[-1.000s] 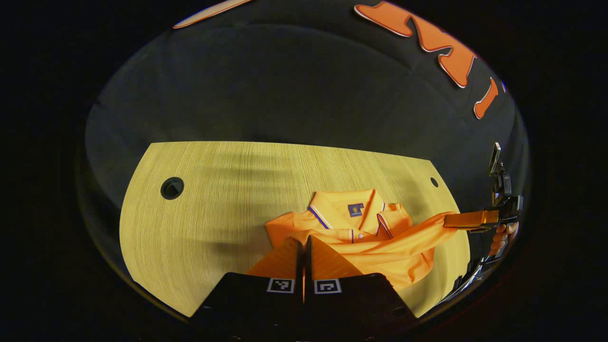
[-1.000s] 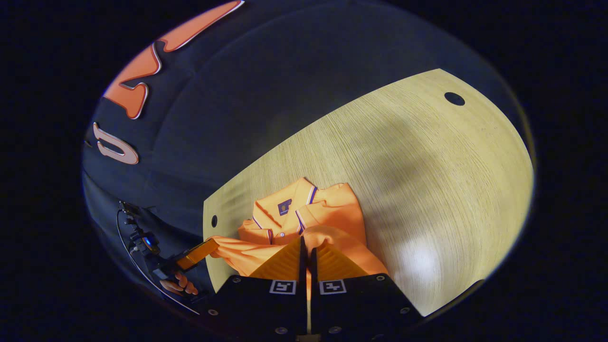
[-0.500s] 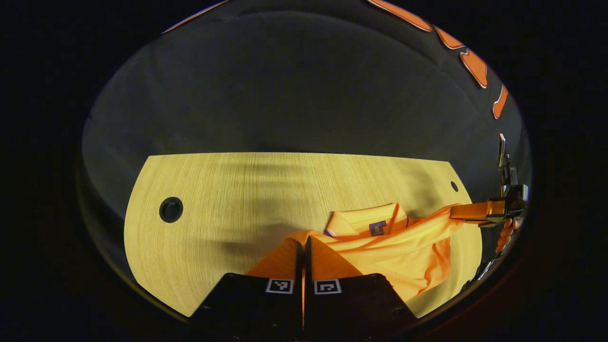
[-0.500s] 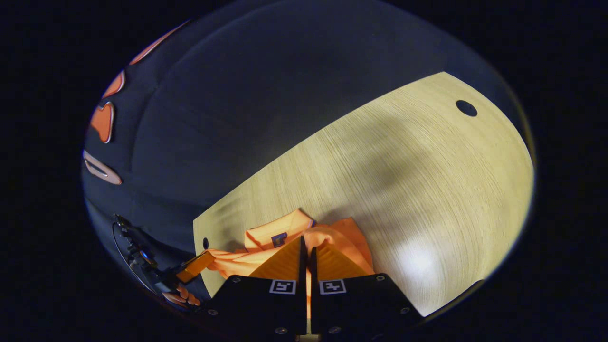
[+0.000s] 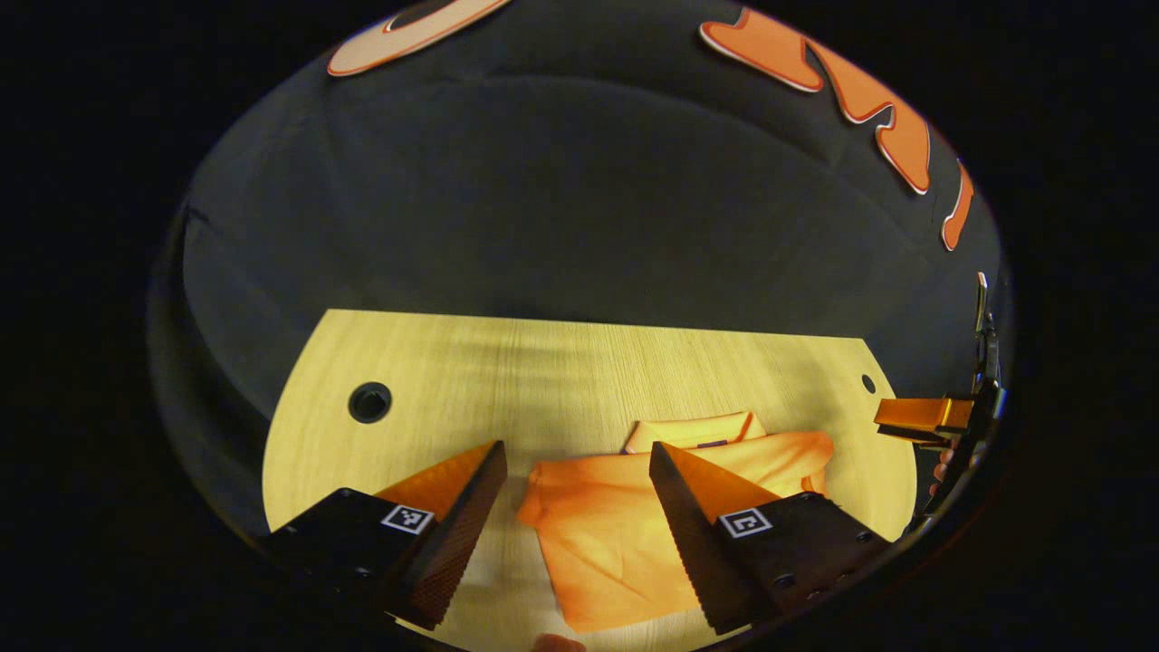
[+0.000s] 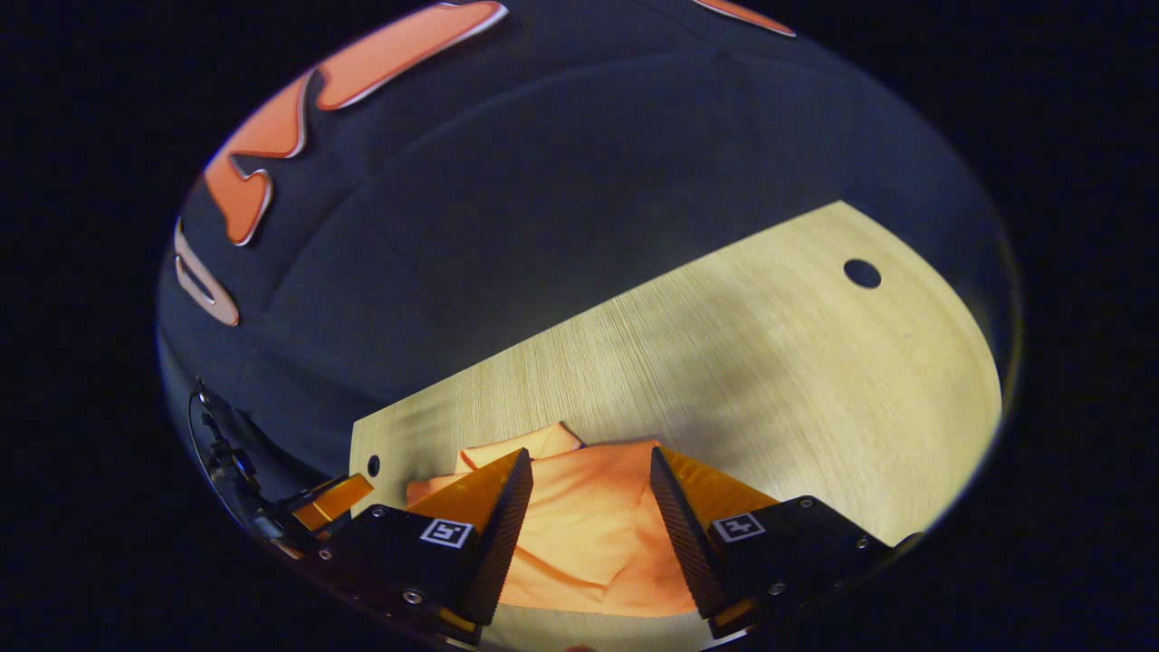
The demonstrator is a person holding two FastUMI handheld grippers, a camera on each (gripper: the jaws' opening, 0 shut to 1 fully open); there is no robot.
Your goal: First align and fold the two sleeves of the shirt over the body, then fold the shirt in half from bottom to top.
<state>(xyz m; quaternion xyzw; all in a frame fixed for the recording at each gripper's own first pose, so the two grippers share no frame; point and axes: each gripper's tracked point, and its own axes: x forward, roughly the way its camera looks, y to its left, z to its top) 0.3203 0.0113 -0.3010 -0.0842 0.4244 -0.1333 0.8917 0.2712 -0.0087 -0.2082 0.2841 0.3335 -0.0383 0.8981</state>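
The orange shirt [image 5: 625, 530] is seen folded in half on the wooden table [image 5: 471, 371], lying ahead of and between the spread fingers of the left gripper [image 5: 575, 457]. The right gripper [image 6: 587, 462] is likewise held wide apart over the shirt, gripping nothing.

Left gripper view: low and close over the bench [image 5: 543, 362], facing the far wall, shirt [image 5: 616, 516] just ahead. Right gripper view: equally near, turned leftward across the bench [image 6: 770, 362]. Shared: the shirt [image 6: 589, 525], the bench top, the wall.
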